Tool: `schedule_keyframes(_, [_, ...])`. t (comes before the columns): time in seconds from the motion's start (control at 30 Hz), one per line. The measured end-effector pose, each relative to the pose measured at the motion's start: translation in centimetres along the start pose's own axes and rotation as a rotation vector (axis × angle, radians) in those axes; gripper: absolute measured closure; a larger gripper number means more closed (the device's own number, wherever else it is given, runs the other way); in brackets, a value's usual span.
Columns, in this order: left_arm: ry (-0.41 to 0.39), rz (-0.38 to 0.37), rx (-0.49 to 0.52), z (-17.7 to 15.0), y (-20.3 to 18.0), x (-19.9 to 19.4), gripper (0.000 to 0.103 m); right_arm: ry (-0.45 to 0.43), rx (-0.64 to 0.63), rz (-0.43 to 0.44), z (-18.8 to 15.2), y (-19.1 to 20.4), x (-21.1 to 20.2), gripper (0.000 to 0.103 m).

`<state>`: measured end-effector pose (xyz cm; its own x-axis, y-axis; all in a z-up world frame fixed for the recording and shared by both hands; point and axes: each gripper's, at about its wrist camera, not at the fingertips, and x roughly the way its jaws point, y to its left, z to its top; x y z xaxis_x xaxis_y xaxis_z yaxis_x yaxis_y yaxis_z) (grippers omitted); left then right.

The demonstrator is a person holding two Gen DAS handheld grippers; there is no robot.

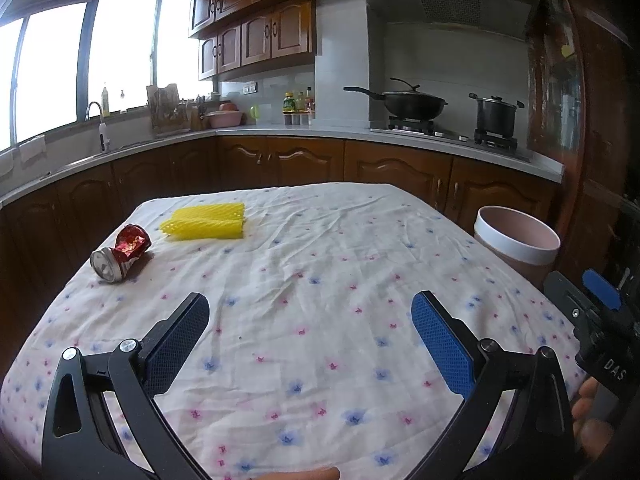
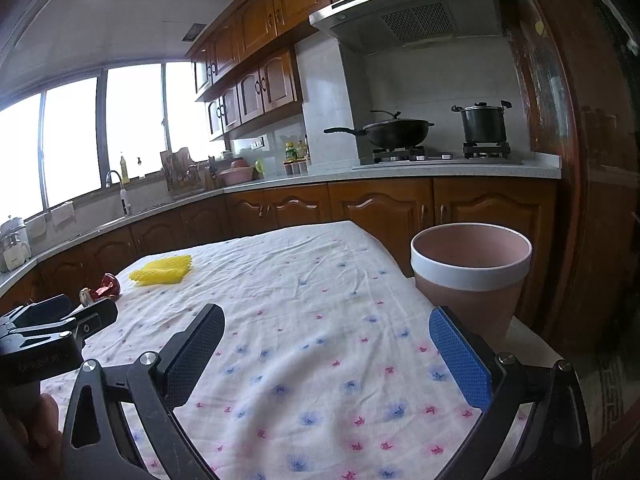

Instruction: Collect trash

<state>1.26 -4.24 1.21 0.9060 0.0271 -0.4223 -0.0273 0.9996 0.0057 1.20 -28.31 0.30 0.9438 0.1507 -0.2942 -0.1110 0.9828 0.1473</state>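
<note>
Now: left gripper (image 1: 310, 312) fingers spread, right gripper (image 2: 326, 326) fingers spread; crushed can (image 1: 120, 253) beside yellow mesh (image 1: 206, 222).

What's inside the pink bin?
The bin shows only bare pink inner wall near the rim; no trash visible. Its bottom is hidden by the near wall, so contents there can't be ruled out.

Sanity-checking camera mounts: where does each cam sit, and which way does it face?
Left wrist: on the left gripper, open, looking forward over the table toward the stove; the right gripper and fingertips show at the right edge.
Right wrist: on the right gripper, open, facing the same way from beside the bin; the left gripper shows at left.
Shared: crushed can, yellow mesh, bin, table.
</note>
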Motion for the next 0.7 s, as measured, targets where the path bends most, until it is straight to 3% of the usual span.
schedule_keyframes(0.7, [-0.002, -0.002, 0.024, 0.03, -0.58, -0.09, 0.0, -0.002, 0.01, 0.008, 0.61, -0.43, -0.42, 0.0])
